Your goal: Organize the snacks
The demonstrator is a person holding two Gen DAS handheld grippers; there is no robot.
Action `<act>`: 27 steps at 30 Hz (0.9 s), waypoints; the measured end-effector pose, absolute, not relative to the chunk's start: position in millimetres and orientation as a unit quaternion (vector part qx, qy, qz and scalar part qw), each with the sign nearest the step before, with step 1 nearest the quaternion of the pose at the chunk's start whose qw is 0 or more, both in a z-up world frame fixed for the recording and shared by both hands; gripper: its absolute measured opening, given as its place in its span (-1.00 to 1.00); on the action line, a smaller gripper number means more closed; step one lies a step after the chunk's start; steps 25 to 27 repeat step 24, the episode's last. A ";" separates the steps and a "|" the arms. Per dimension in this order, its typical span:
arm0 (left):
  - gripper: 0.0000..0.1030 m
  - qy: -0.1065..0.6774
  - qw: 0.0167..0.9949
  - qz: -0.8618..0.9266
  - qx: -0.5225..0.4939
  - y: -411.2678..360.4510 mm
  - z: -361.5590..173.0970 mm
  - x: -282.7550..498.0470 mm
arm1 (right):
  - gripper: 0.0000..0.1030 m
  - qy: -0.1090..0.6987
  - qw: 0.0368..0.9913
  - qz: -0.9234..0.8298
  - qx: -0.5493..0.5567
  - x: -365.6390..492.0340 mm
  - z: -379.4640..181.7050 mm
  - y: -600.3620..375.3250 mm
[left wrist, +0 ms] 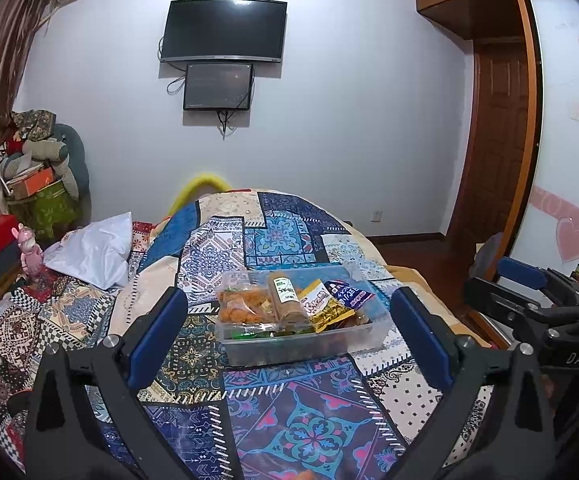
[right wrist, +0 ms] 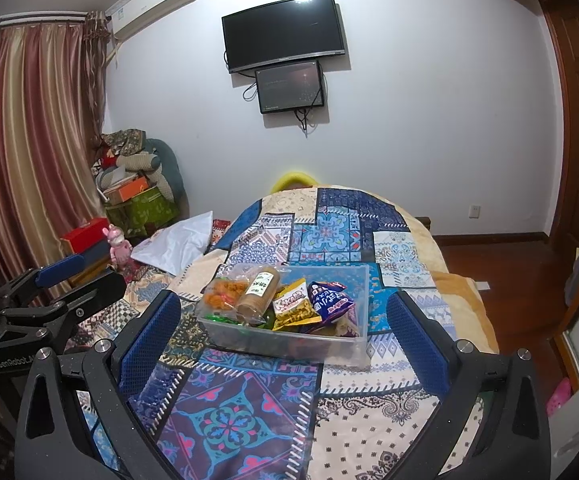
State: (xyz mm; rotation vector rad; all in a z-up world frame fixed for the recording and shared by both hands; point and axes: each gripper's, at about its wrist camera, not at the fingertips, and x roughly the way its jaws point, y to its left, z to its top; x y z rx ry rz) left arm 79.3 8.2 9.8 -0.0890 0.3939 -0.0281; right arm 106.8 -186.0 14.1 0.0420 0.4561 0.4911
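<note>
One clear rectangular plastic bin (right wrist: 363,308) sits on one patchwork quilt of blue, cream and purple panels (right wrist: 249,408). The bin holds one bag of orange fried snacks (right wrist: 222,292), one tan cylindrical packet with a green-and-white label (right wrist: 259,292), one yellow foil packet (right wrist: 294,307) and one dark blue foil packet (right wrist: 329,300); several green-wrapped pieces lie beneath, too hidden to count. Two black wall-mounted screens (right wrist: 285,32) hang beyond. Two black grippers with blue pads are seen: the left gripper (left wrist: 289,336) and the right gripper (right wrist: 283,332).
</note>
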 end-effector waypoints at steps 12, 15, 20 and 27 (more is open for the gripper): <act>0.99 0.199 0.979 -0.019 -0.044 7.0 8.9 78.9 | 0.99 0.225 0.944 0.241 0.020 106.2 14.4 -185.7; 0.99 0.201 0.978 -0.017 -0.046 7.1 8.7 79.6 | 0.99 0.225 0.944 0.240 0.020 106.7 14.2 -185.6; 0.99 0.204 0.978 -0.016 -0.047 8.2 8.1 81.5 | 0.99 0.226 0.944 0.240 0.021 107.3 14.2 -185.1; 0.99 0.207 0.977 -0.017 -0.047 7.7 6.5 82.2 | 0.99 0.227 0.943 0.241 0.020 107.5 14.1 -185.1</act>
